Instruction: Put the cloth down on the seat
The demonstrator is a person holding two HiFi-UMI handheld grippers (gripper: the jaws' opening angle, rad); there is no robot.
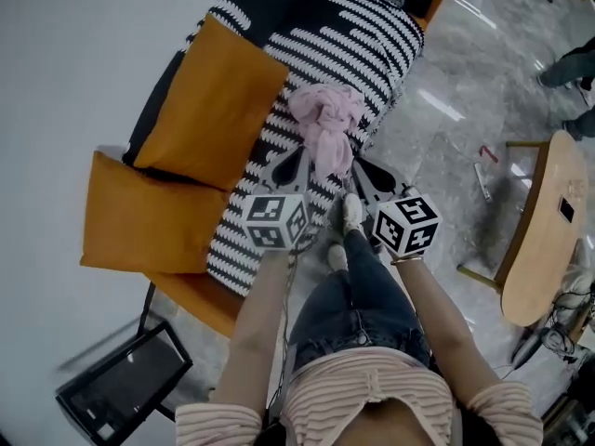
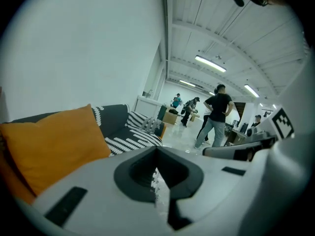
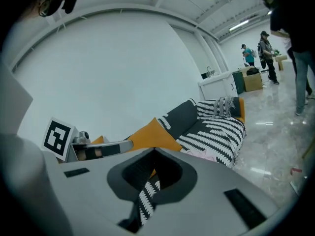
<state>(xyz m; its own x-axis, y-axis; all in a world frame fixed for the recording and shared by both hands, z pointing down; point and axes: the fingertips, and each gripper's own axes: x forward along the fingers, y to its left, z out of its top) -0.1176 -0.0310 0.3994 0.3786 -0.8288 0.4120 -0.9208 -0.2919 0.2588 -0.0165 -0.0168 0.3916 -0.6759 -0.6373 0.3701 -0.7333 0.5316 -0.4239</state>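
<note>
A crumpled pink cloth [image 1: 323,124] lies on the black-and-white striped seat [image 1: 367,40] of a sofa, its lower end trailing toward the front edge. Both grippers hover at that front edge, one on each side of the cloth's lower end. My left gripper [image 1: 296,161] sits just left of it, jaws shut with nothing between them; in the left gripper view [image 2: 157,149] no cloth shows. My right gripper [image 1: 364,170] is just right of it, jaws together and empty. Past its closed tips [image 3: 155,151] the striped seat and a bit of pink cloth [image 3: 199,154] are visible.
Two orange cushions [image 1: 209,100] [image 1: 149,212] lean along the sofa's back at left. A round wooden table [image 1: 548,230] stands on the glossy floor at right, a black chair [image 1: 125,384] at lower left. My own leg and shoe [image 1: 351,214] stand by the sofa. People [image 2: 216,114] stand far off.
</note>
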